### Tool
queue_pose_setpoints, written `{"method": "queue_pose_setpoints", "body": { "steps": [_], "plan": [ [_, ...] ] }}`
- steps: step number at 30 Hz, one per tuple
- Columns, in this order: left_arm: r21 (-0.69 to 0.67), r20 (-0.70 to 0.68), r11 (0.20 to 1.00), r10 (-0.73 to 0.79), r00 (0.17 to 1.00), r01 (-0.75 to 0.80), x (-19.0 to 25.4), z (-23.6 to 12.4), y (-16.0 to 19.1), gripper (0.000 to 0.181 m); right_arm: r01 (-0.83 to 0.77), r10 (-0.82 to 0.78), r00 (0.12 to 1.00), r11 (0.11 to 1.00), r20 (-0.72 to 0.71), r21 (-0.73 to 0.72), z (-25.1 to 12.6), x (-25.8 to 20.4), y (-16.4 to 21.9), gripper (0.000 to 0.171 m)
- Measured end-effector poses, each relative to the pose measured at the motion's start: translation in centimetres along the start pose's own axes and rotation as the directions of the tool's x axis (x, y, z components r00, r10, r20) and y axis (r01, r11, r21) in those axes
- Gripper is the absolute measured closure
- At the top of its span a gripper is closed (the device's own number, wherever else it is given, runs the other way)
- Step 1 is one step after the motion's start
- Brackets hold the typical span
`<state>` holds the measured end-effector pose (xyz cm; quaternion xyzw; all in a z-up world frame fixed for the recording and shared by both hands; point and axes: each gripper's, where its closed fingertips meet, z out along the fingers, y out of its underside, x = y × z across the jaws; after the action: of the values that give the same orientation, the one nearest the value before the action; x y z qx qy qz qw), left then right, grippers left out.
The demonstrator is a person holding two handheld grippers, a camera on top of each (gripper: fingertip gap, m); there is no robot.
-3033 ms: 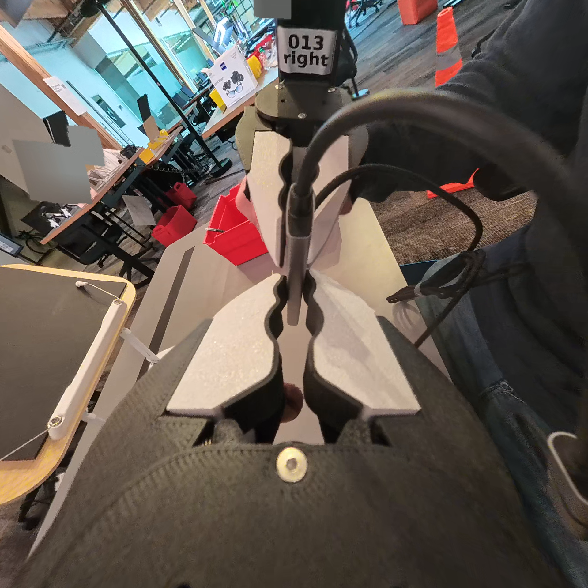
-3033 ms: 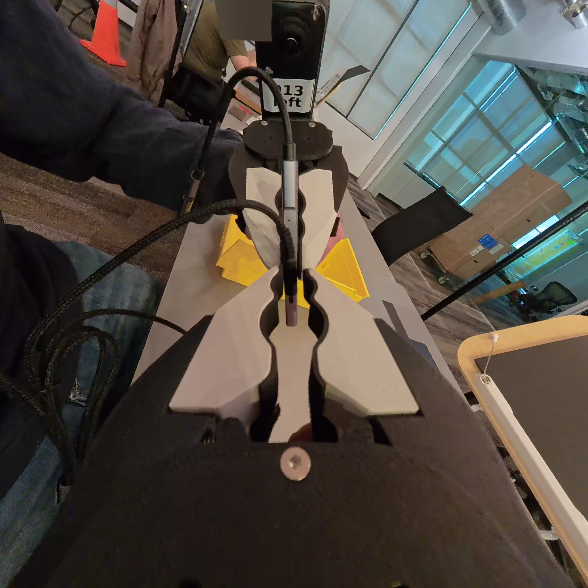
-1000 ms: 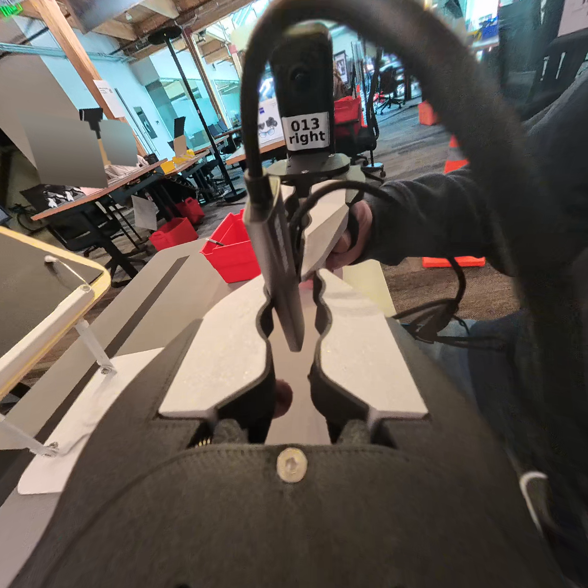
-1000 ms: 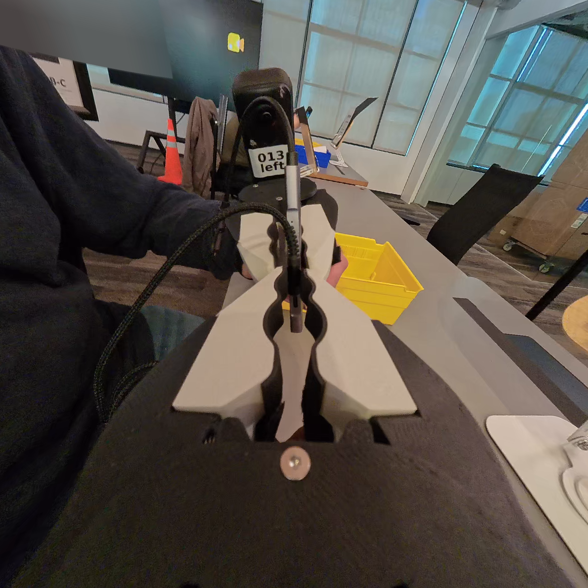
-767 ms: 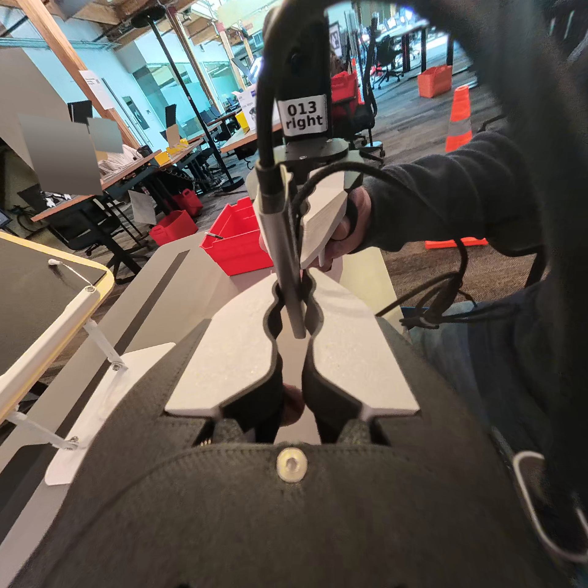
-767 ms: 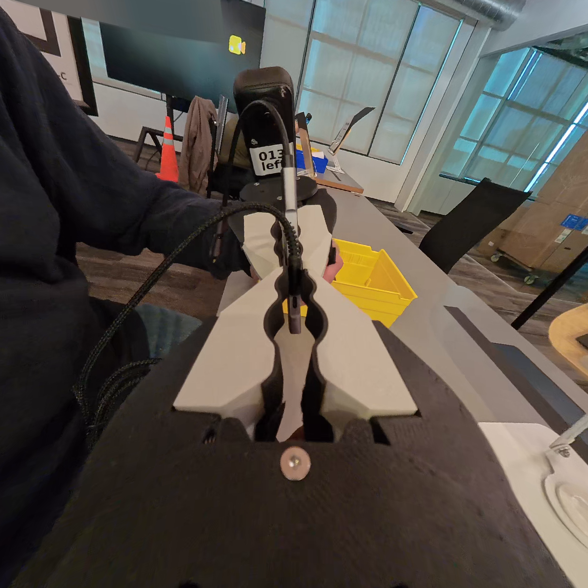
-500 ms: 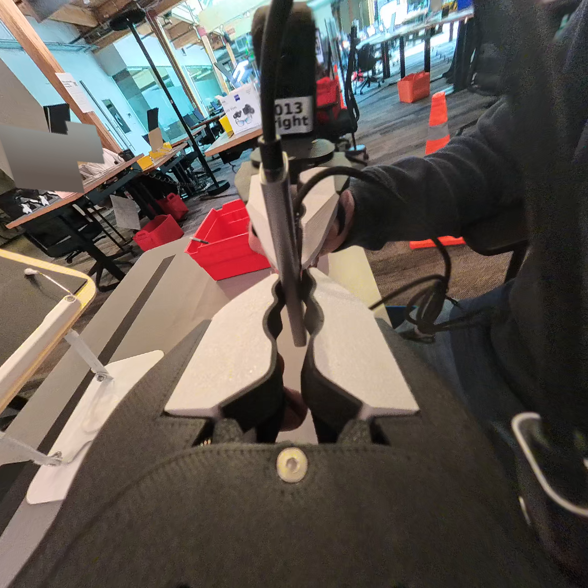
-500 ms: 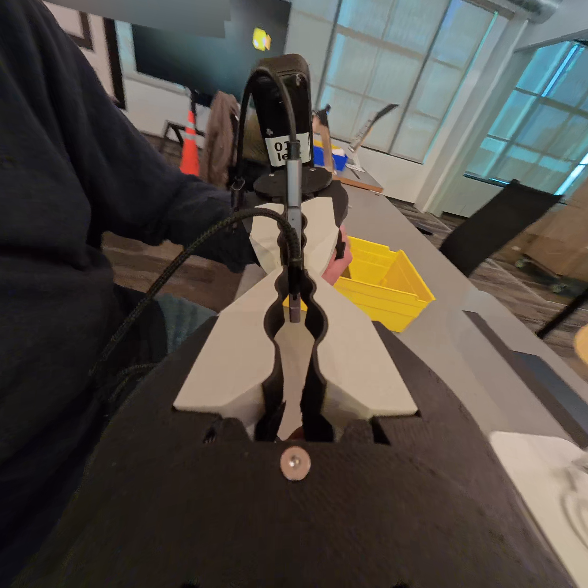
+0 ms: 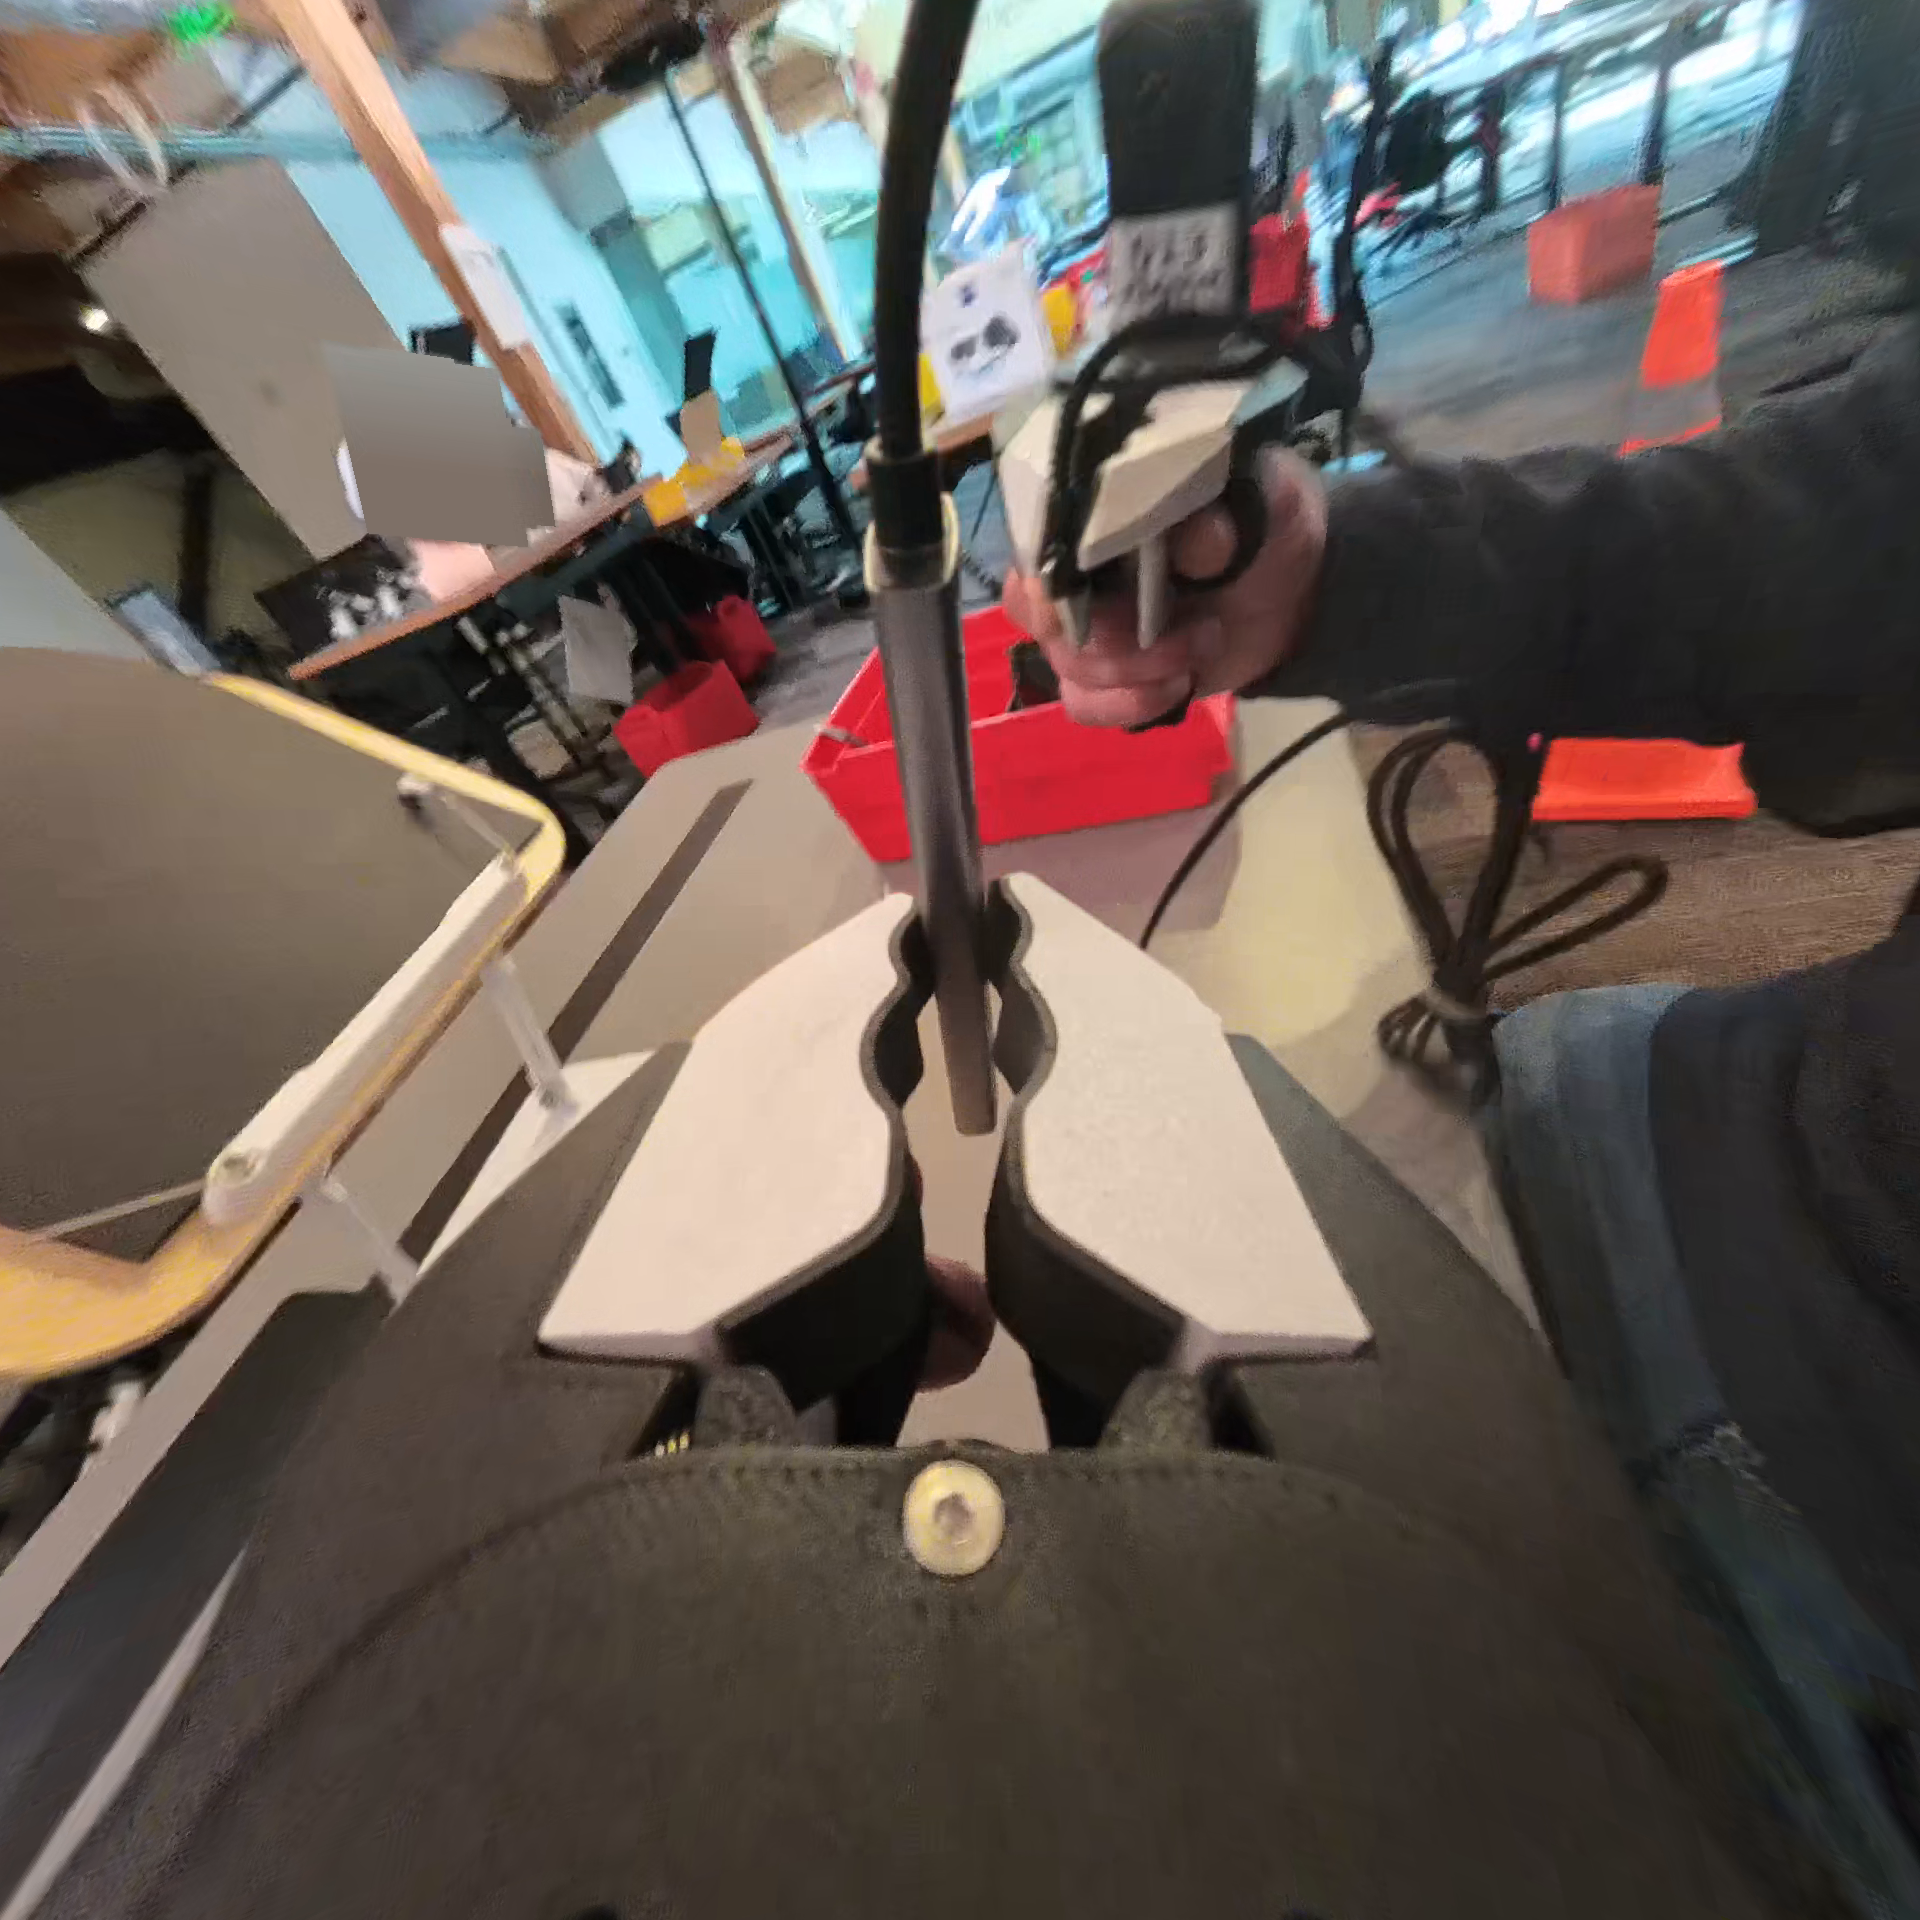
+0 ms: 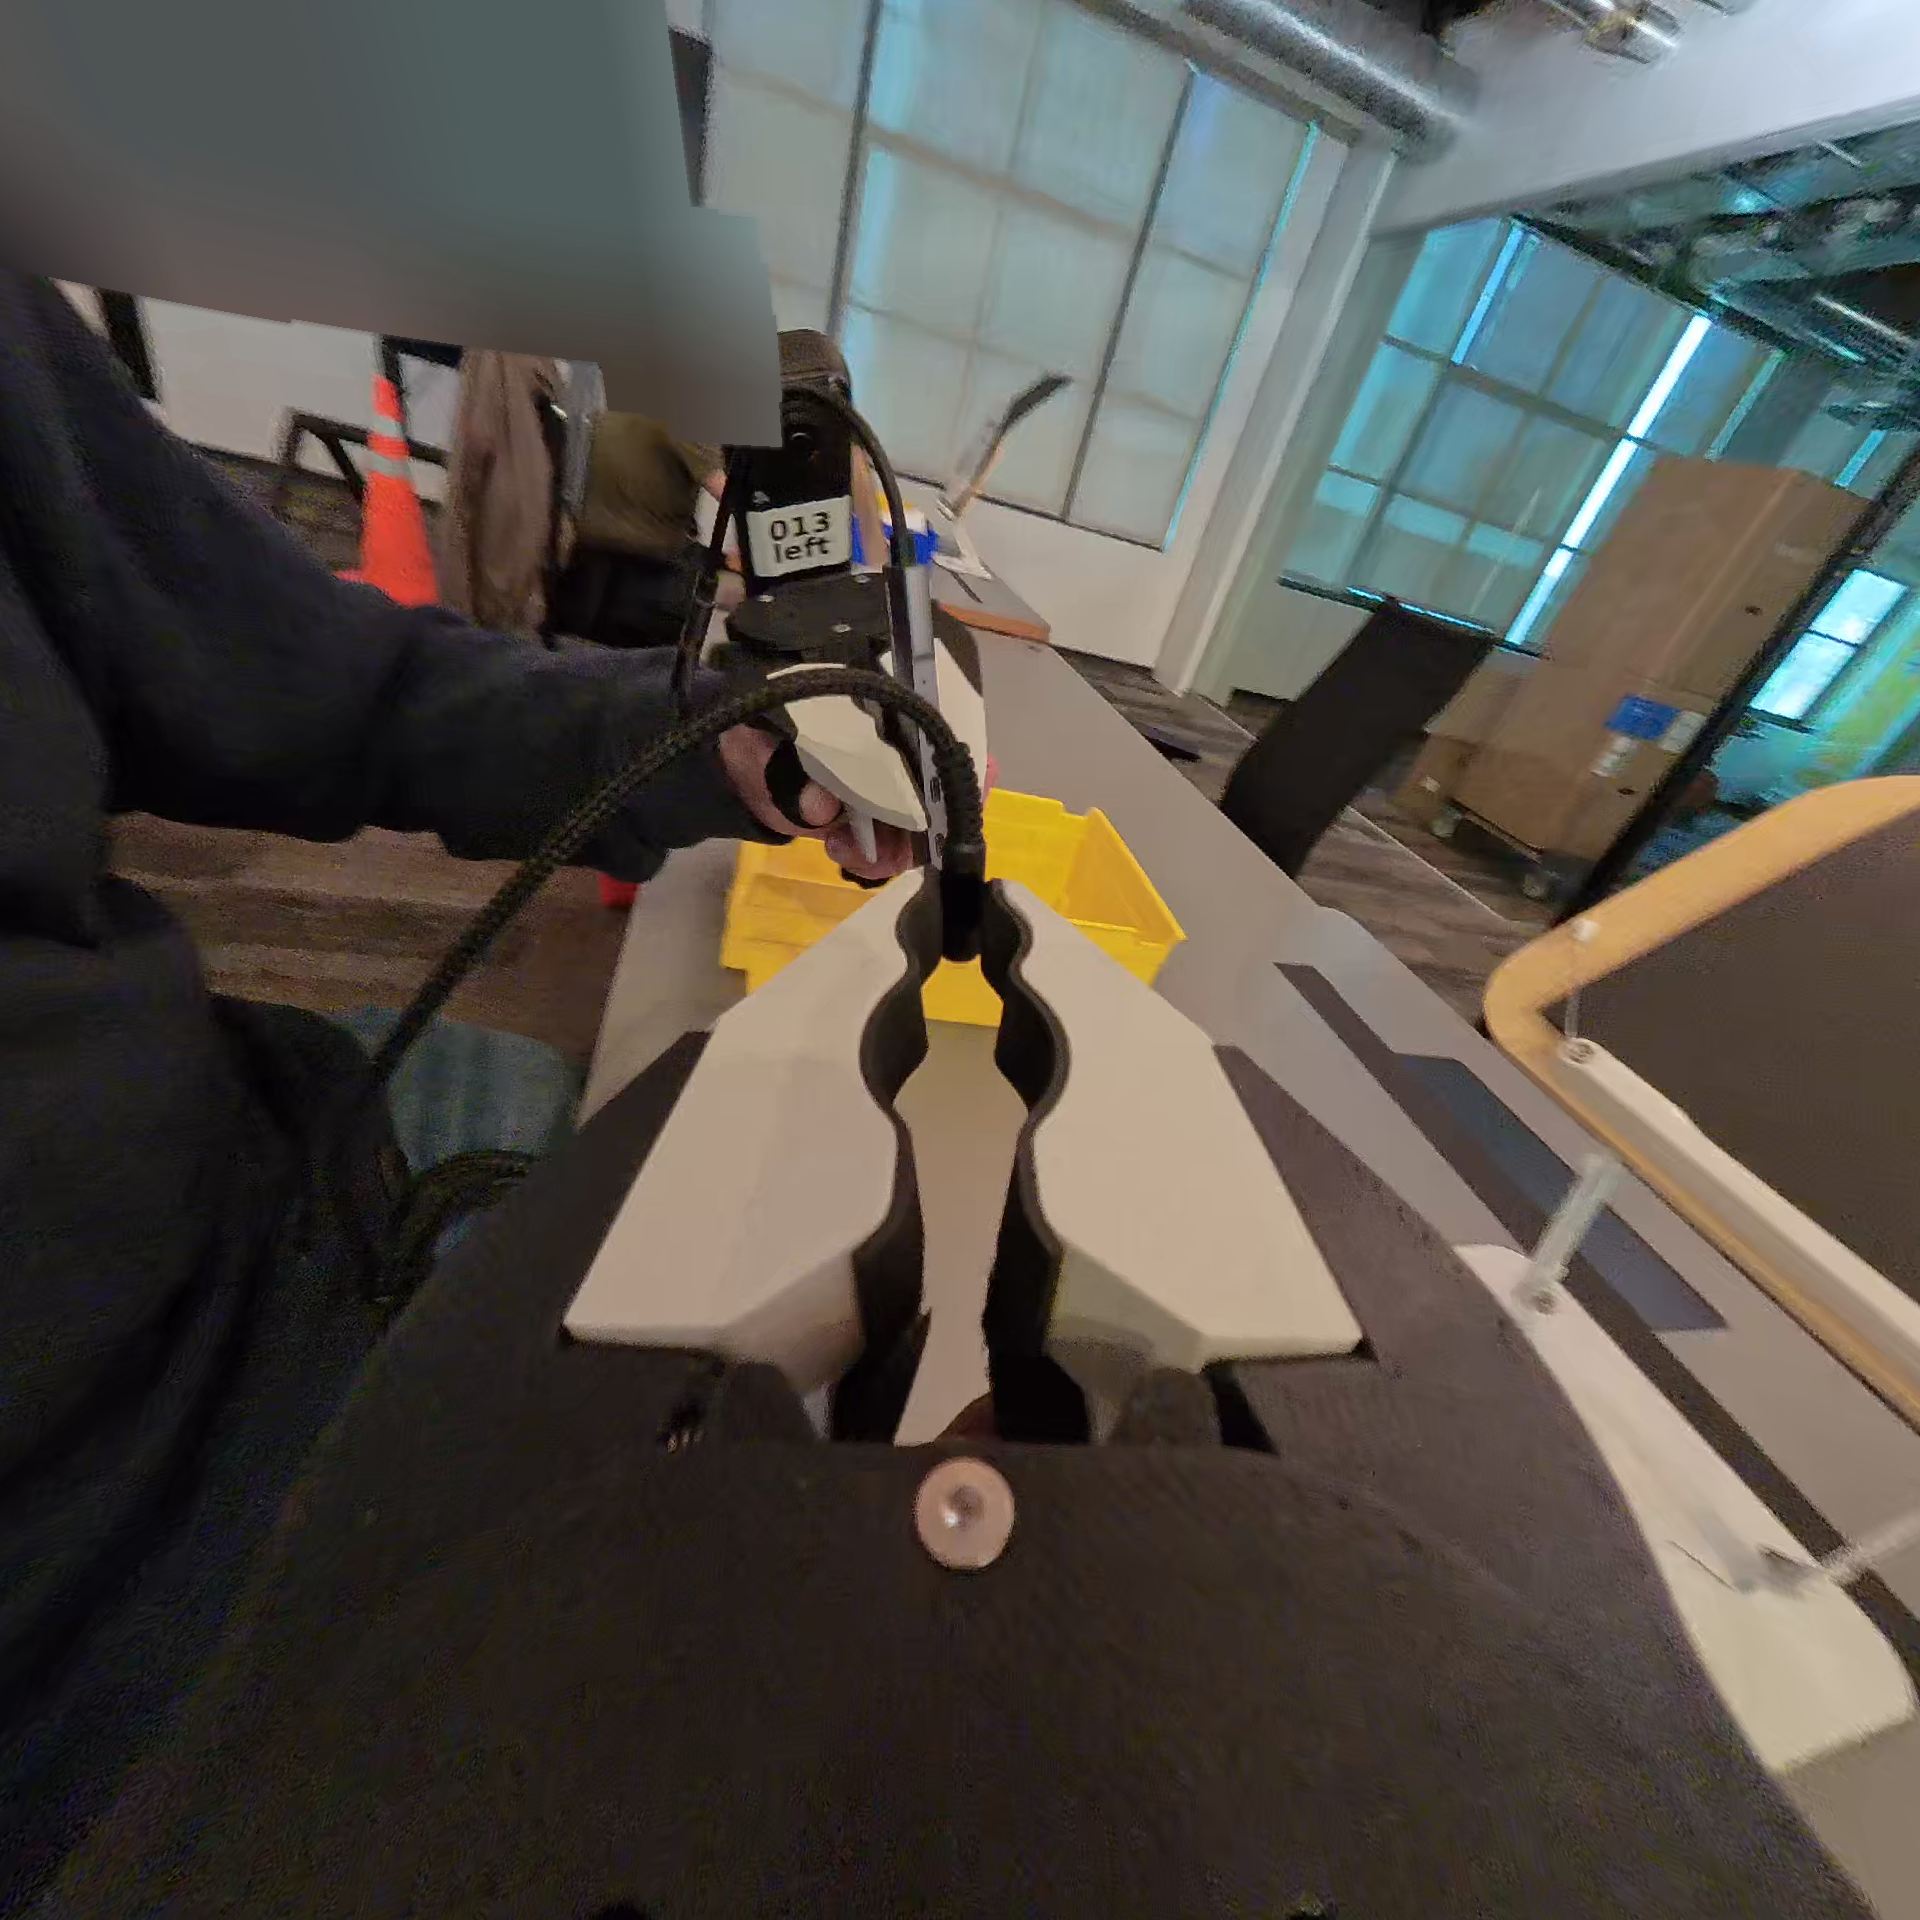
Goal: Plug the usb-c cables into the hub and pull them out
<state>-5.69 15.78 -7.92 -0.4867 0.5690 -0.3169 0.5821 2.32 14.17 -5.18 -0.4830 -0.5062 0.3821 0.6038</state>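
Hub clamped in one gripper, cable plug pinched in the other, the two held apart above the table.

The left gripper (image 9: 956, 997) has its jaws nearly closed on the slim grey hub (image 9: 940, 831), which stands upright between the fingertips with its own thick lead rising from its top. The right gripper (image 10: 961, 914) pinches the plug end of the braided black cable (image 10: 644, 790) at the very tips of its jaws, the cord looping away to the left. Plug and hub are not joined now. To do this step well, I judge the hub should be held steady and upright while the plug moves straight along the port's axis, without twisting. The shallow hold on the plug could slip. A red bin (image 9: 1029, 758) sits beyond on the grey table (image 9: 727, 831).
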Motion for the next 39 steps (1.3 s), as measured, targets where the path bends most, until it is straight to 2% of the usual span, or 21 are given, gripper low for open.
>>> {"method": "queue_pose_setpoints", "body": {
  "steps": [1, 3, 6, 8, 11, 18, 24, 27, 32, 35, 39],
  "plan": [
    [-0.018, 0.033, 1.000, -0.008, 0.999, 0.008, -0.7, -0.1, 0.9, 0.172, 0.015, -0.015, 1.000, 1.000, -0.024, -0.023, 0.1, 0.4, 0.0, 0.168],
    [-0.038, 0.015, 0.999, -0.029, 0.999, 0.030, -0.7, -0.3, 1.7, 0.172, 0.035, -0.040, 0.996, 0.997, -0.079, -0.071, -0.3, 1.3, -0.2, 0.168],
    [-0.089, 0.063, 0.996, 0.004, 0.998, 0.002, -1.5, -0.1, 2.4, 0.172, 0.066, -0.100, 0.977, 0.982, -0.190, -0.178, -1.8, 3.5, -0.9, 0.167],
    [-0.095, 0.064, 0.995, -0.016, 0.998, 0.022, -1.7, 0.1, 2.9, 0.172, 0.076, -0.137, 0.956, 0.970, -0.261, -0.231, -3.4, 5.0, -2.0, 0.167],
    [-0.149, 0.066, 0.989, 0.033, 0.997, -0.023, -1.4, 0.3, 3.7, 0.172, 0.076, -0.216, 0.891, 0.938, -0.399, -0.339, -7.2, 8.0, -3.8, 0.167],
    [-0.181, 0.092, 0.983, 0.031, 0.995, -0.013, -2.3, -0.2, 4.5, 0.172, 0.046, -0.381, 0.625, 0.889, -0.681, -0.455, -19.2, 13.4, -12.0, 0.167],
    [-0.211, 0.100, 0.977, 0.055, 0.993, -0.033, -2.5, -0.1, 4.9, 0.172, 0.000, -0.509, 0.402, 0.831, -0.761, -0.556, -28.3, 15.3, -17.3, 0.167],
    [-0.222, 0.102, 0.975, 0.053, 0.993, -0.030, -2.6, -0.1, 5.2, 0.172, -0.084, -0.540, 0.342, 0.798, -0.769, -0.597, -31.9, 16.2, -16.0, 0.167],
    [-0.233, 0.096, 0.972, 0.047, 0.994, -0.023, -2.4, 0.0, 5.7, 0.172, -0.238, -0.529, 0.313, 0.760, -0.789, -0.605, -36.2, 16.9, -8.7, 0.167],
    [-0.247, 0.091, 0.969, 0.049, 0.995, -0.025, -2.3, 0.2, 6.1, 0.172, -0.287, -0.527, 0.301, 0.745, -0.795, -0.603, -37.2, 16.8, -5.0, 0.167],
    [-0.261, 0.083, 0.965, 0.049, 0.995, -0.026, -2.0, 0.5, 6.6, 0.172, -0.288, -0.534, 0.287, 0.744, -0.795, -0.603, -37.2, 16.9, -5.0, 0.167]
  ]
}}
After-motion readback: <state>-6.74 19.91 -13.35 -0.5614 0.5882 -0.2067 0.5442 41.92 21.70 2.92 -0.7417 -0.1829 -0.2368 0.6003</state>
